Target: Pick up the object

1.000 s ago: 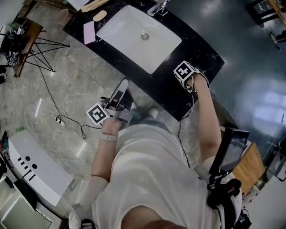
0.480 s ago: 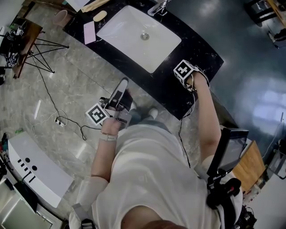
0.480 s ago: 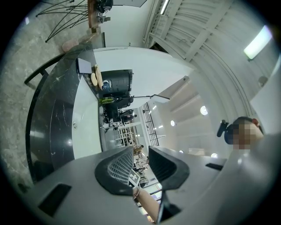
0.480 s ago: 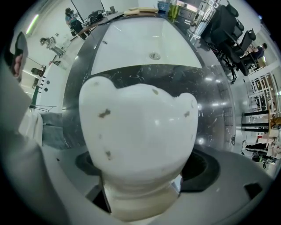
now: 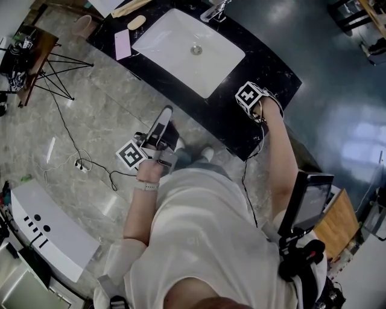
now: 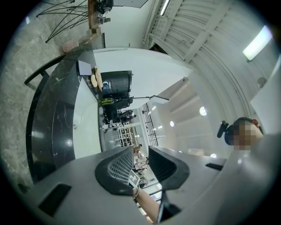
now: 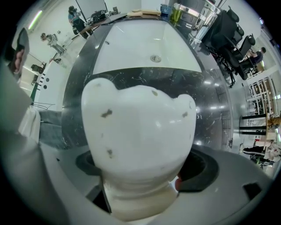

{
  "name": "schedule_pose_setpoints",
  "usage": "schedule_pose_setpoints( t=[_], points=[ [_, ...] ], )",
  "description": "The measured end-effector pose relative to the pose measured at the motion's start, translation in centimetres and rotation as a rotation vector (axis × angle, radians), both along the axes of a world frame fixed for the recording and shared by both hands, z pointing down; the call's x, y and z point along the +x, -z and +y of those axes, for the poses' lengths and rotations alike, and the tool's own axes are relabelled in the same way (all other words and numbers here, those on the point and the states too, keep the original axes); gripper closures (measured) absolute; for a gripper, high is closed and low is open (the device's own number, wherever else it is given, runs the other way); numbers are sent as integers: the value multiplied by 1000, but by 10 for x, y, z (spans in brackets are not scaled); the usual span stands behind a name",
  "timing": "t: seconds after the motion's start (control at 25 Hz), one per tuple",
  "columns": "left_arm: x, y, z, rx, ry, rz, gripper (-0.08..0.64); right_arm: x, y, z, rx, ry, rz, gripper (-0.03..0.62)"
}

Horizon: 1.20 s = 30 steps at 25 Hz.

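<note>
My right gripper is shut on a white rounded object with two ear-like bumps and a few dark specks; it fills most of the right gripper view. In the head view this gripper hovers over the black countertop near its front right corner, and its marker cube hides the object. My left gripper is off the counter, over the marble floor by the person's body. In the left gripper view its jaws stand apart with nothing between them.
A white rectangular sink with a faucet is set in the counter. A pink pad and a beige oval bar lie at its left end. A cable and a black tripod are on the floor.
</note>
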State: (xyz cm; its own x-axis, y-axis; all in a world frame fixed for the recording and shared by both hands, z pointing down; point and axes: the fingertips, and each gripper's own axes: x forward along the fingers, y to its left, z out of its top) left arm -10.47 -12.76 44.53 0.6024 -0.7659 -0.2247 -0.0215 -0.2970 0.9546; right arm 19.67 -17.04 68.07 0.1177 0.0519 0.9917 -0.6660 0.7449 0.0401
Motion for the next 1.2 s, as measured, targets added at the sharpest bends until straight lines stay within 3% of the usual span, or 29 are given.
schedule_pose_setpoints(
  t=[0.36, 0.68, 0.84, 1.2],
  points=[
    [1, 1, 2, -2, -13, 0, 469, -3, 11, 0, 77, 11, -3, 129],
    [9, 2, 6, -2, -47, -4, 469, -6, 31, -2, 176, -64, -79, 129],
    [15, 6, 6, 10, -70, -7, 469, -30, 56, -8, 227, -114, -231, 129],
    [39, 21, 0, 51, -143, 5, 469, -89, 128, -11, 317, -256, -666, 129]
  ],
)
